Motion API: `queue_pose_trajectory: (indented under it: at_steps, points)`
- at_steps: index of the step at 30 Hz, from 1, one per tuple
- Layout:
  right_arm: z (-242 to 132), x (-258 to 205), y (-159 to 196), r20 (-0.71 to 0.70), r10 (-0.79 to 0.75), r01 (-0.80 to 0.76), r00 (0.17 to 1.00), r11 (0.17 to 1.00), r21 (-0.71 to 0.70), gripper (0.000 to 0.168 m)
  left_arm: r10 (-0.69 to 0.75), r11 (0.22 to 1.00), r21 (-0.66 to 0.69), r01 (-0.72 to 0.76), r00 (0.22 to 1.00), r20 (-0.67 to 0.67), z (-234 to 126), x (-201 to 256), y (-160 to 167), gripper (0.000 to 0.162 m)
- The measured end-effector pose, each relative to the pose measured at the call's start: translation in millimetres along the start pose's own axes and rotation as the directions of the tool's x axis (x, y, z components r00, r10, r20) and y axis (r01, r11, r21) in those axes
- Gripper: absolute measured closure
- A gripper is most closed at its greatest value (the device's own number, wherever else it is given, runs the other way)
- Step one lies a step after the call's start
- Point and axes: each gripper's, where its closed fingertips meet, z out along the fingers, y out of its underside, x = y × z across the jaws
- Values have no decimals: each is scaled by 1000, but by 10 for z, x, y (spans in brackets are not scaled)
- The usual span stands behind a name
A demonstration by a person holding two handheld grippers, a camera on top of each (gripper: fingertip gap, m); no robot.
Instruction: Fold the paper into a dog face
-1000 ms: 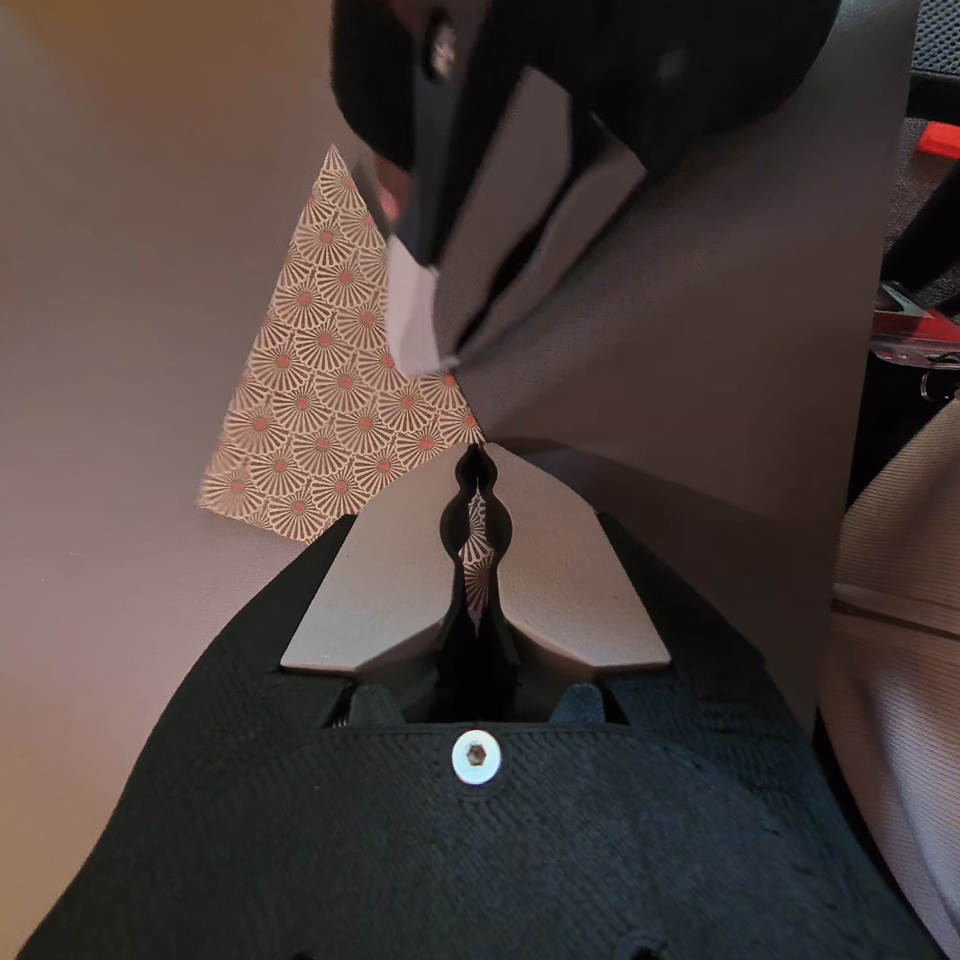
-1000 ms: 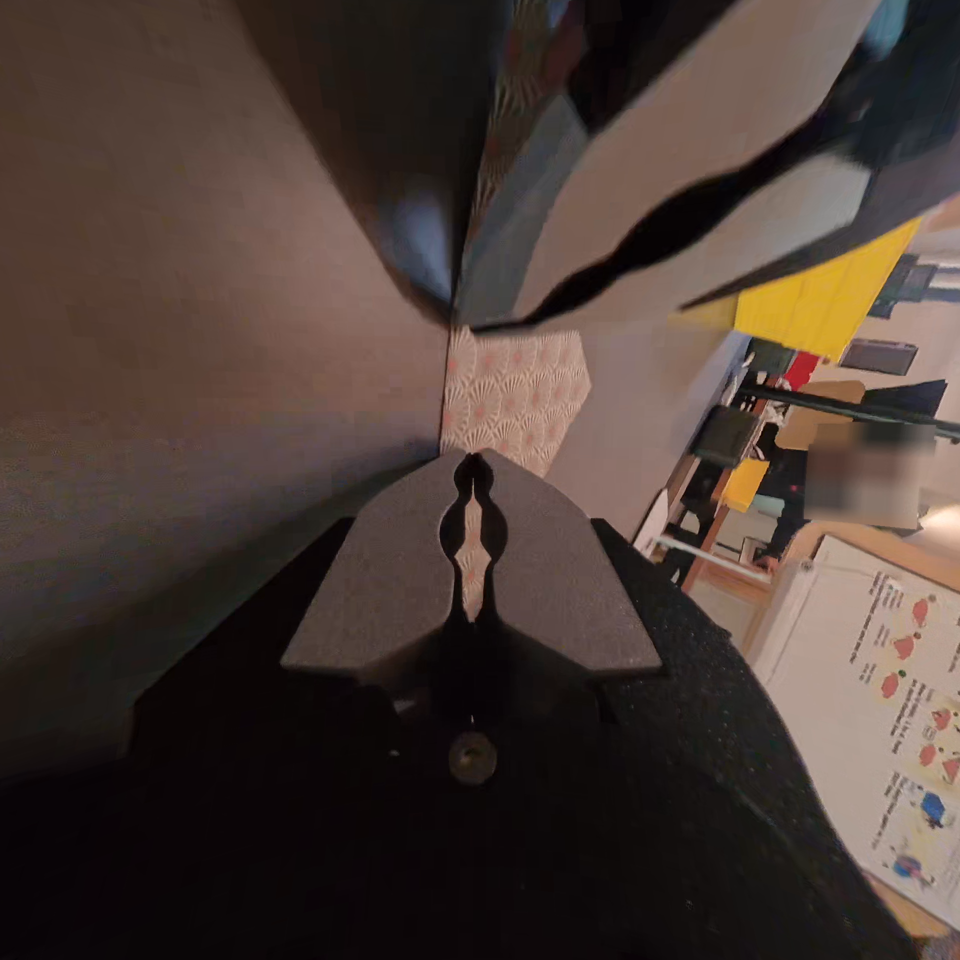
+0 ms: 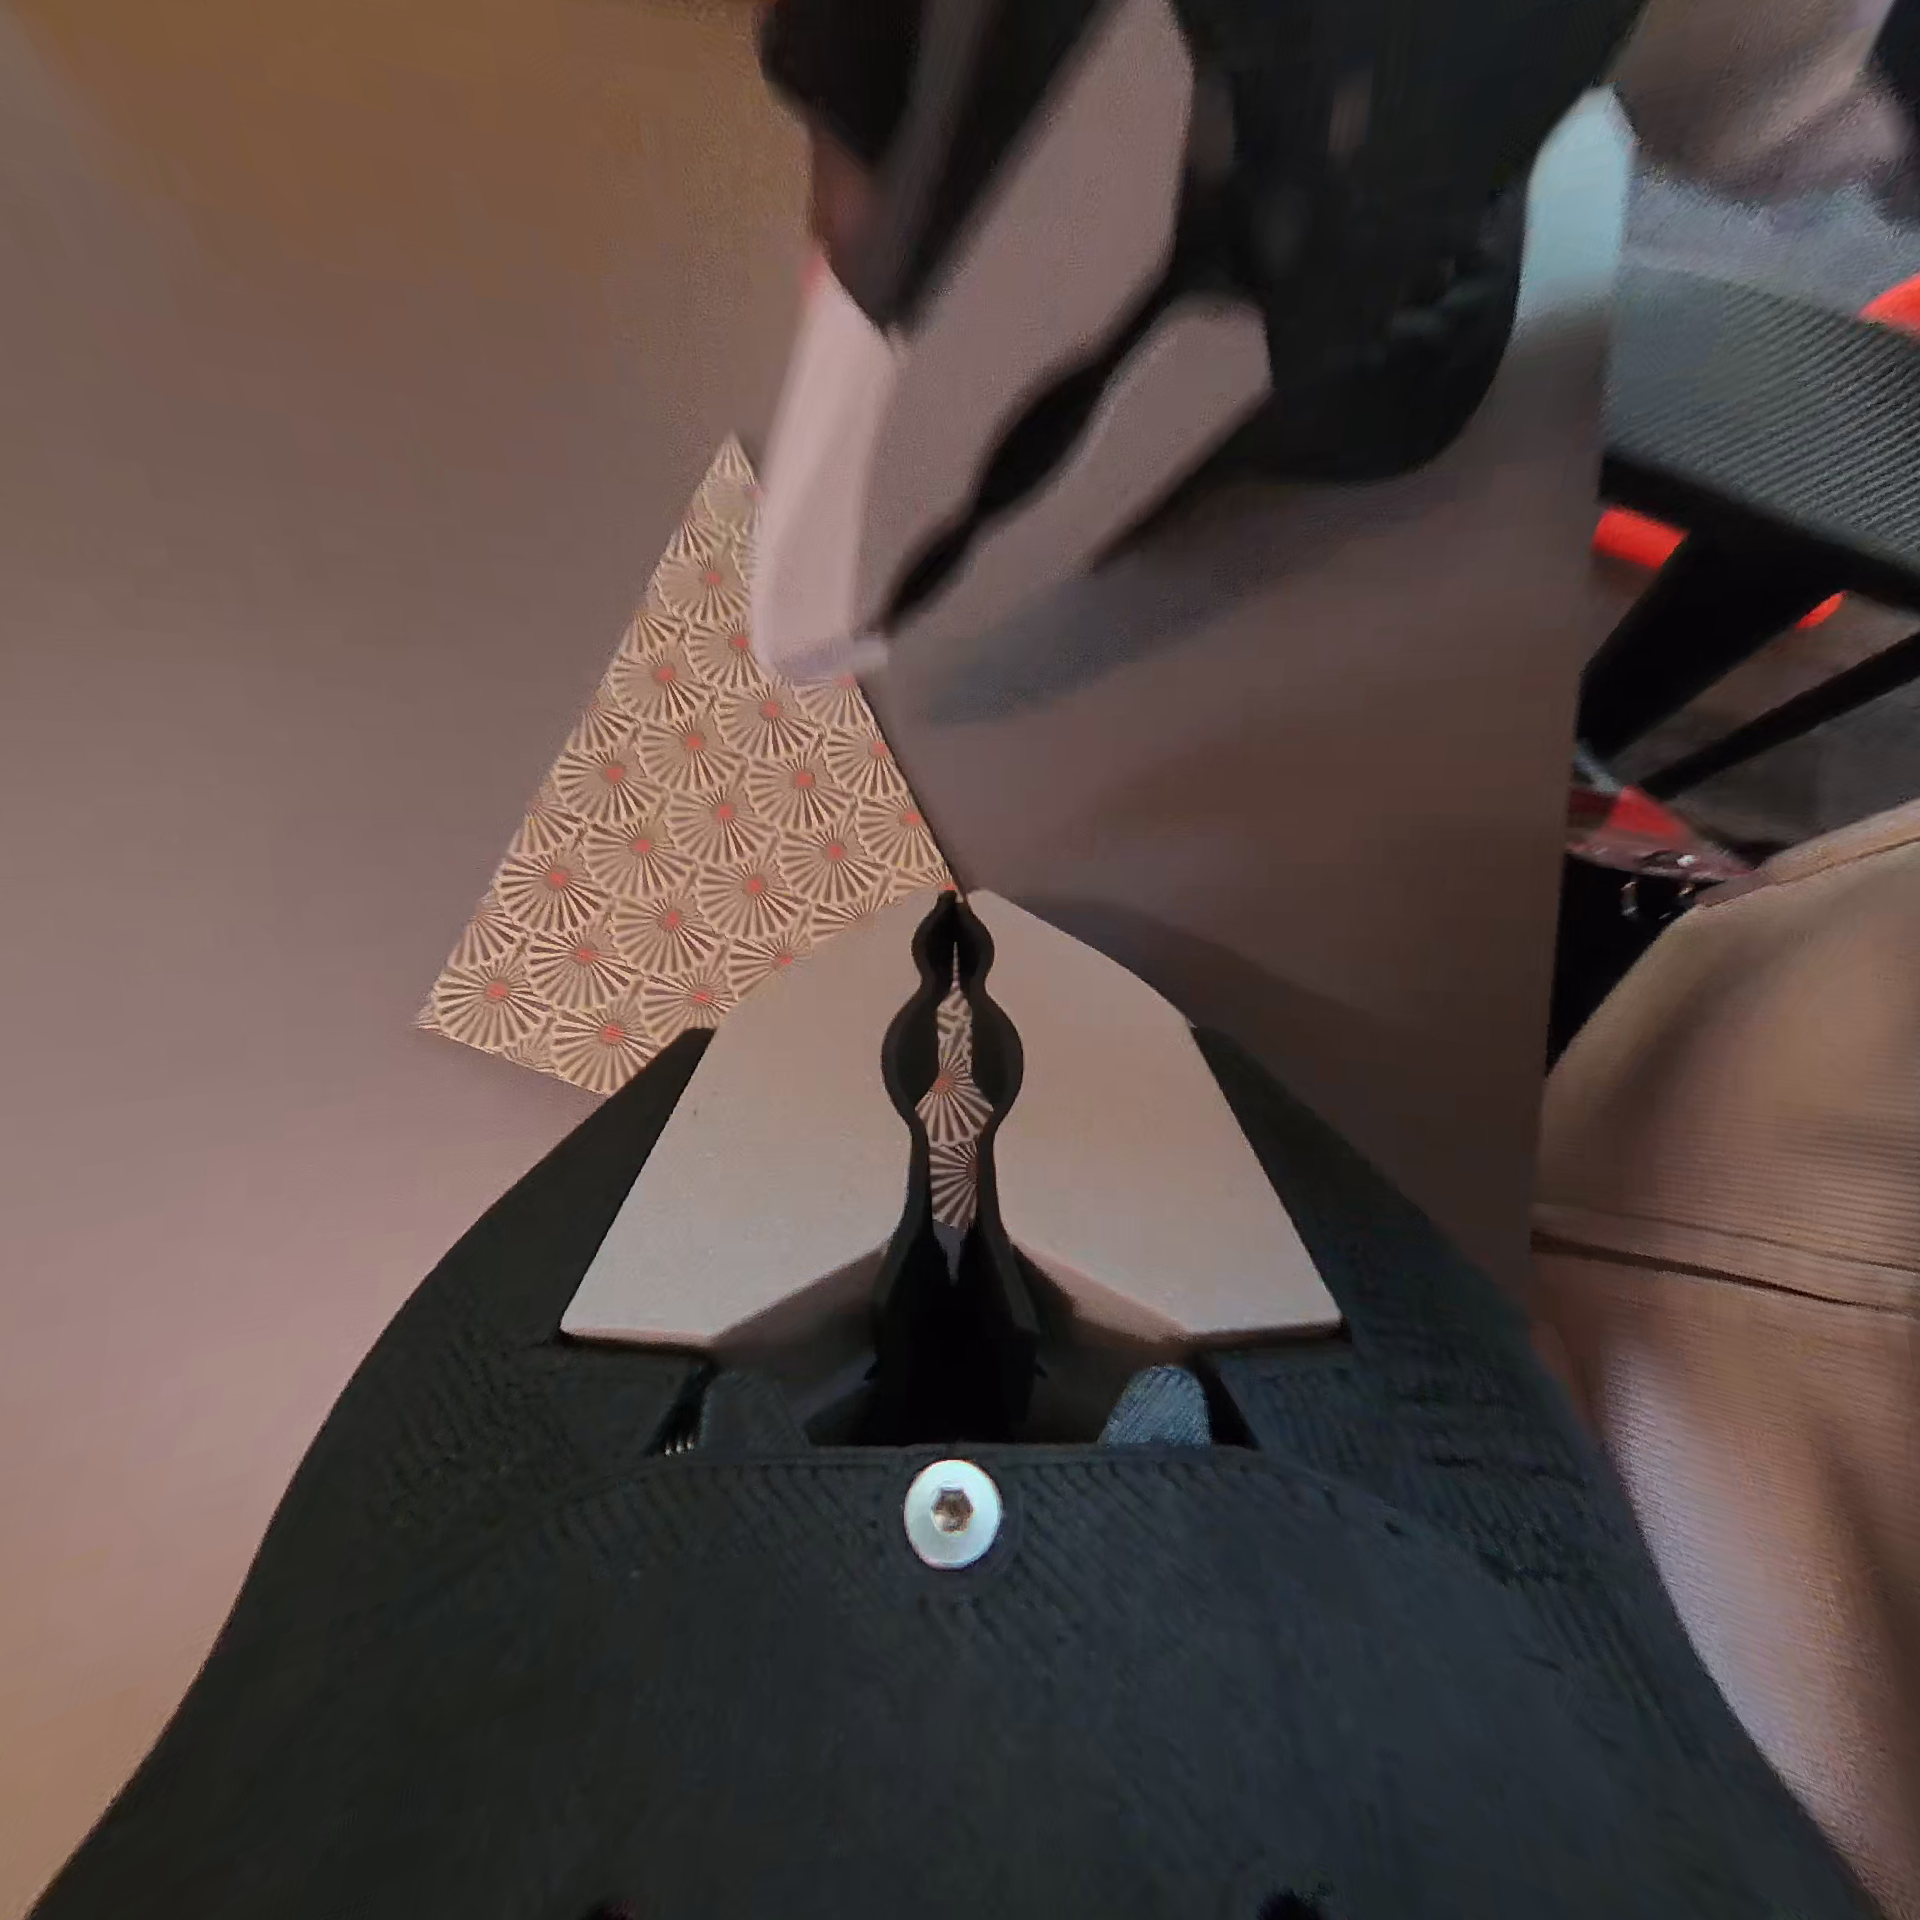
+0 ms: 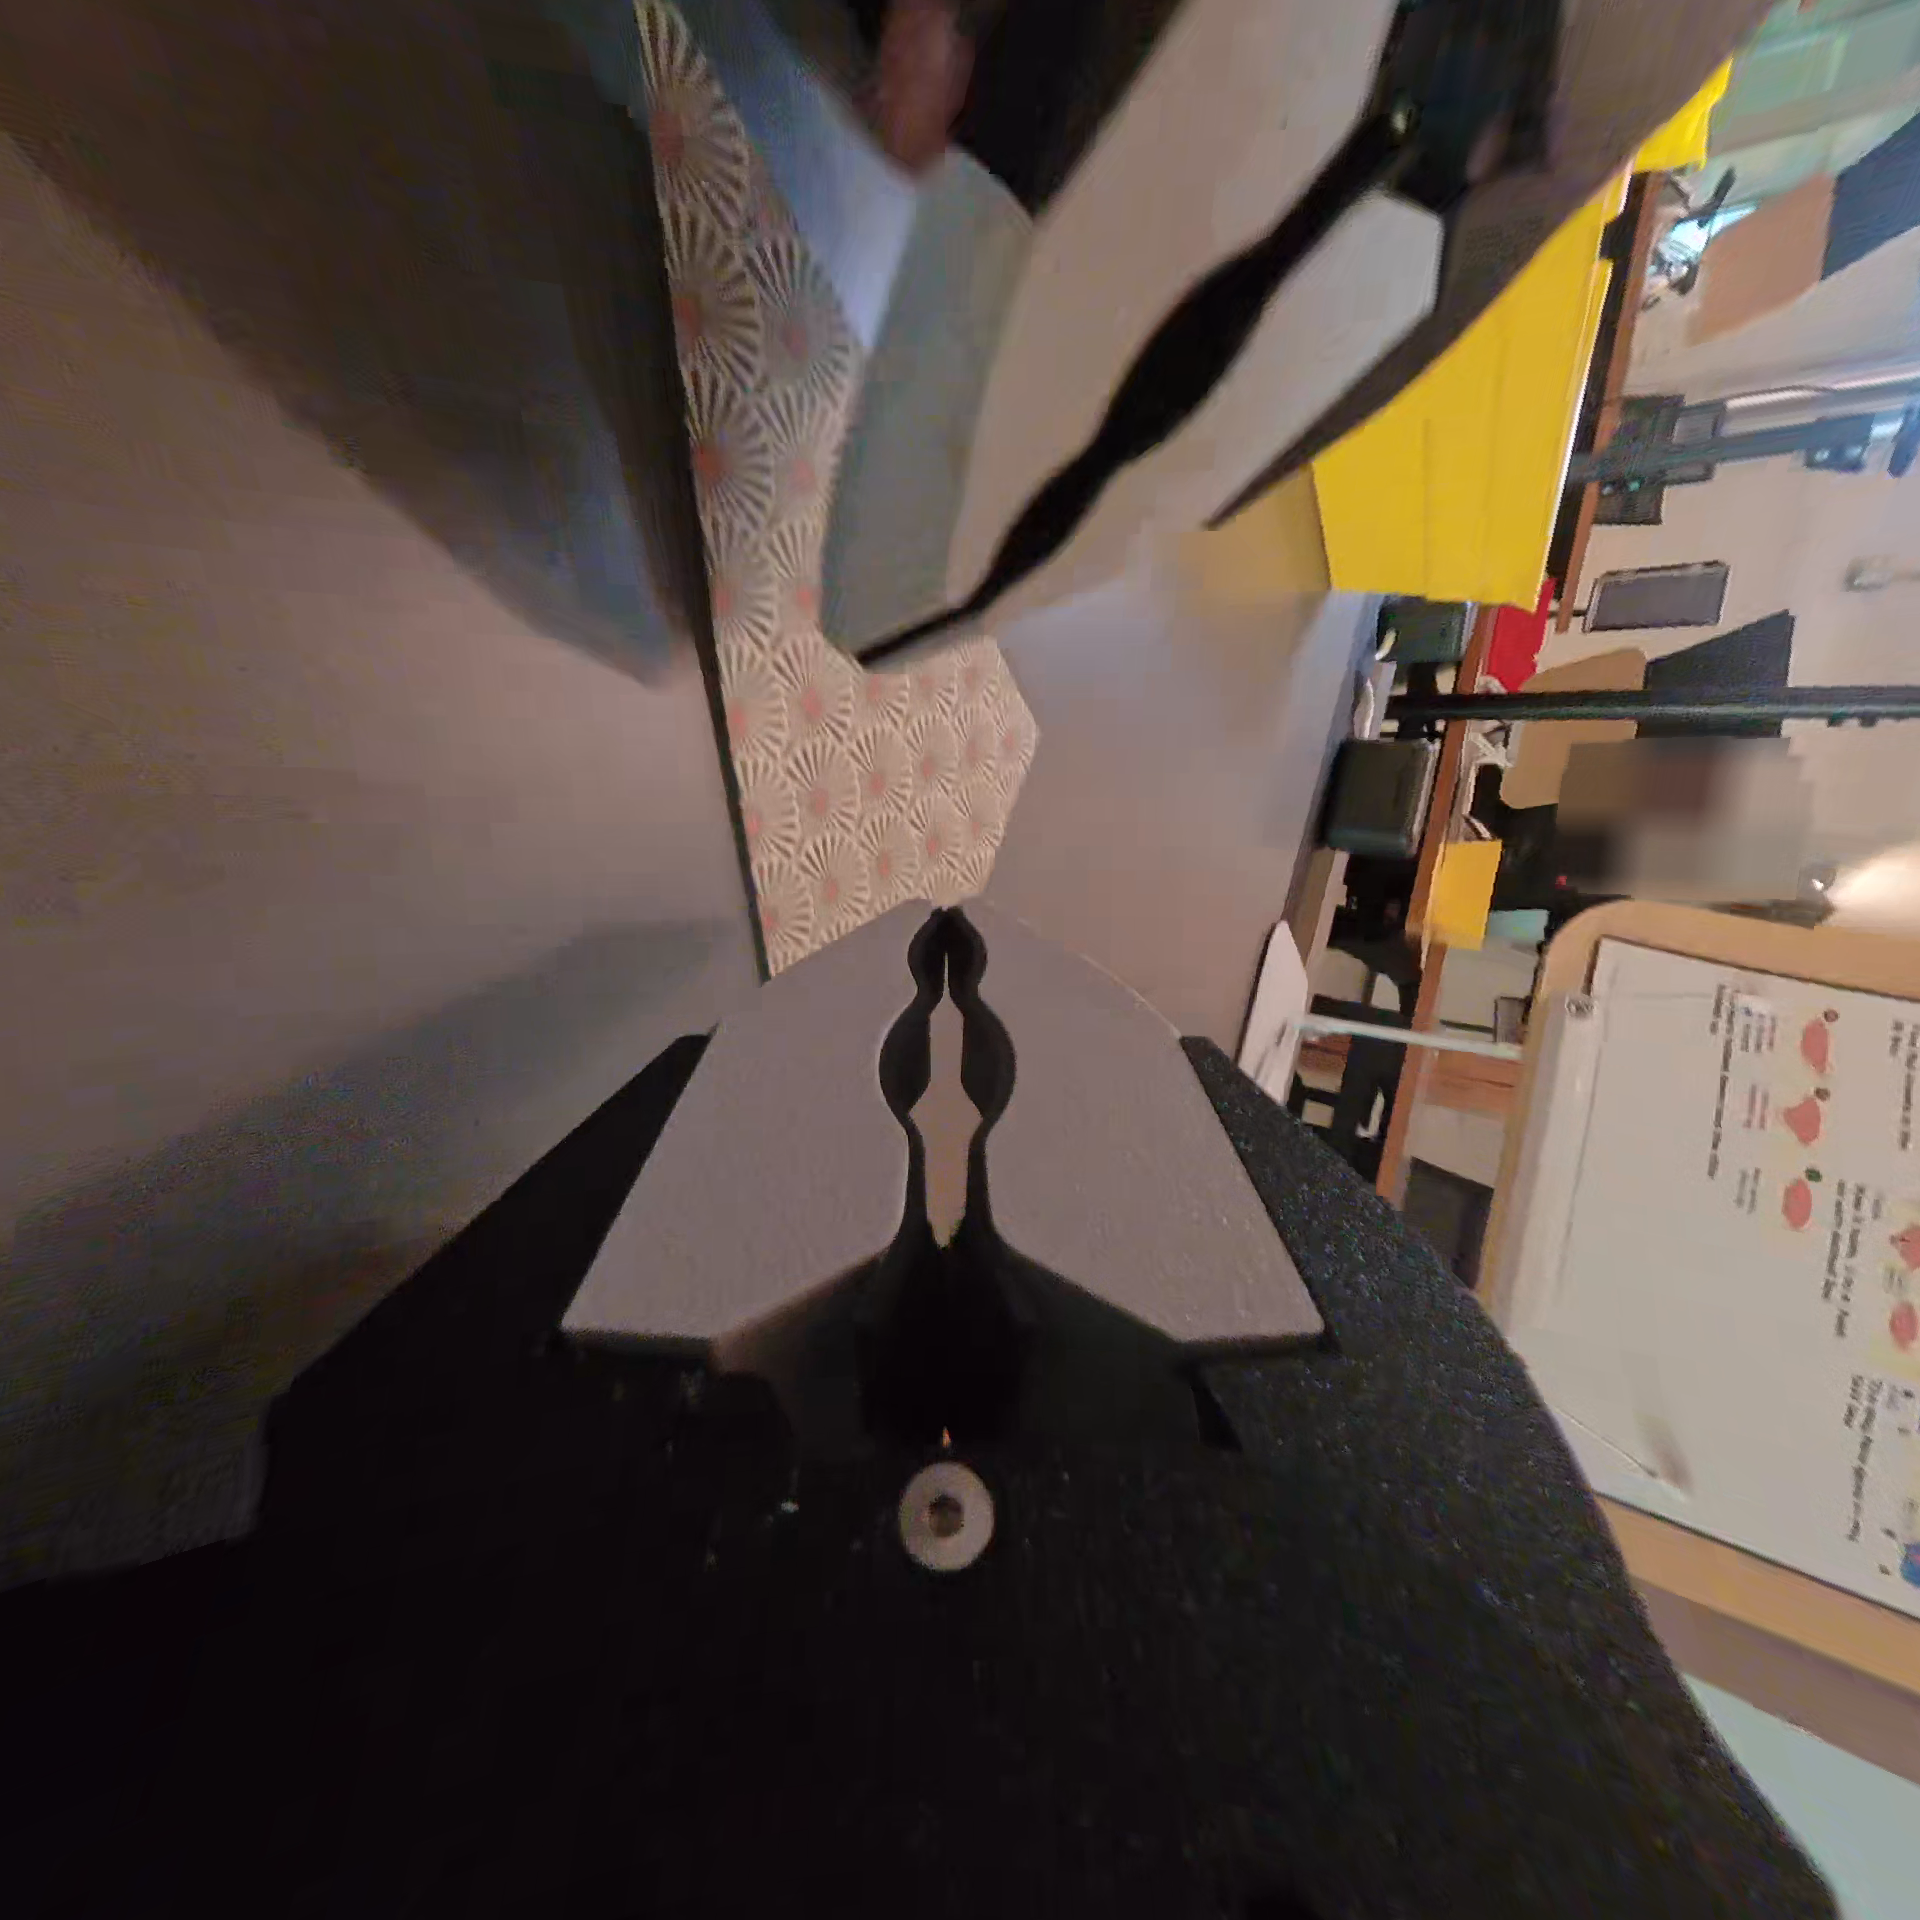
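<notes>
So my left hand-held gripper [image 3: 951, 909] has its jaws together, tip pressing a corner of the patterned paper [image 3: 717, 831]. The paper lies flat on the counter [image 3: 260, 727], fanning out toward 10 o'clock from that tip, long edge running up to 12. My right hand-held gripper [image 3: 883, 649] is also closed, coming in at 12 o'clock and clamped on a lifted flap, I think.
</notes>
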Motion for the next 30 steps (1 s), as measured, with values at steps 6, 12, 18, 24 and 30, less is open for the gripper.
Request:
queue_pose_trajectory:
  at_steps: [6,12,18,24,30]
  points:
    - [170,-204,35,49,-75,76,996,997,-1,168,244,970,36,-242,965,-92,57,-80,-150,162]
    - [169,-204,51,110,3,-24,994,983,182,168,385,923,145,-357,851,-358,180,-69,-170,162]
    - [215,-147,179,76,-42,27,996,983,180,168,-5,996,-69,-50,773,-635,248,-45,-200,162]
    - [224,-130,210,55,-25,15,998,984,179,168,-196,964,-263,34,759,-620,345,-77,-23,162]
    - [239,-105,275,31,-29,24,999,990,142,168,-360,921,-357,157,697,-621,297,-29,6,162]
